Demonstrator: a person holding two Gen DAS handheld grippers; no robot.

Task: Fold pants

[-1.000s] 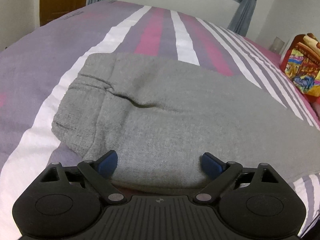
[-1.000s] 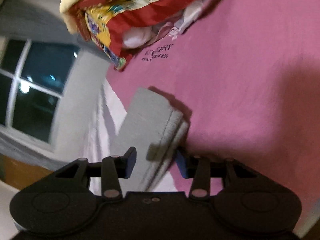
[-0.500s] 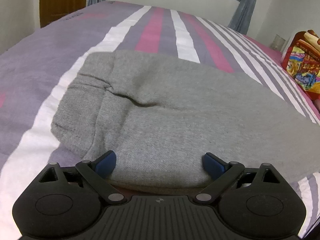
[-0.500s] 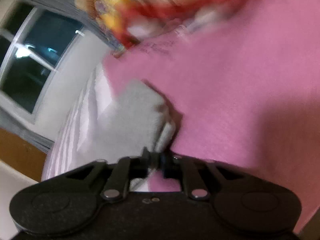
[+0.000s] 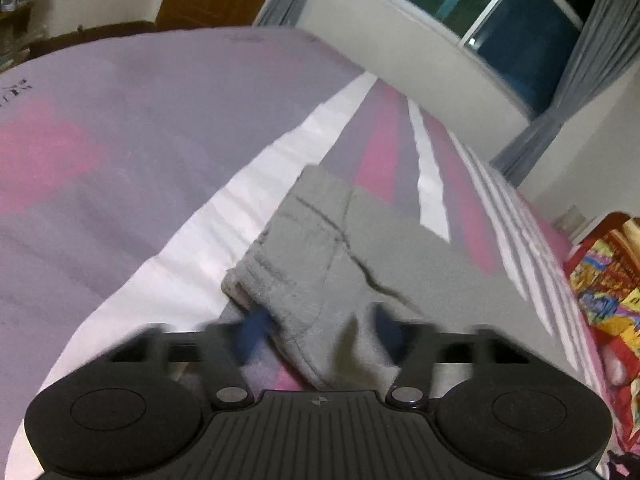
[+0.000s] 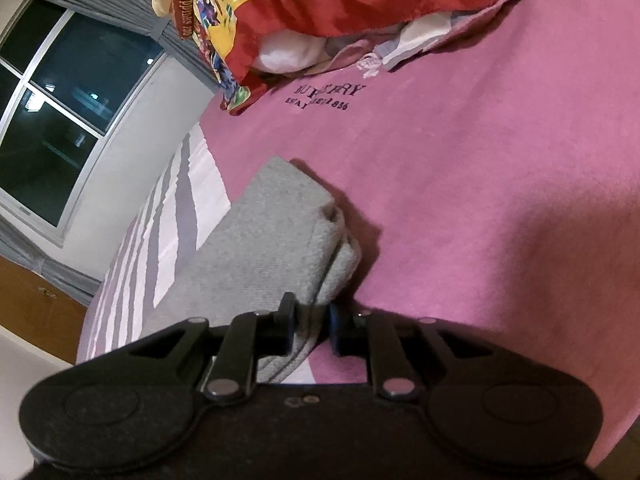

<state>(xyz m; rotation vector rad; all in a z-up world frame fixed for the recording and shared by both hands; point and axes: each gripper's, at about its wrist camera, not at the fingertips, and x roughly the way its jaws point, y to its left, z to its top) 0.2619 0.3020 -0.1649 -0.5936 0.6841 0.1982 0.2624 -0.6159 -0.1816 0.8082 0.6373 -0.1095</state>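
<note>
A bed (image 5: 120, 140) with a striped purple, pink and white sheet fills both views, a dark window (image 5: 520, 20) behind it. The left gripper (image 5: 320, 328) is blurred; its blue pads sit close on either side of the grey pants (image 5: 360, 240) at the waist end, but a firm grip cannot be told. The right gripper (image 6: 310, 320) has its jaws narrowed onto the hem end of the pants (image 6: 272, 240). The pants lie lengthwise across the stripes, running from one gripper to the other. A red patterned bag (image 6: 320, 0) lies near the hem.
</note>
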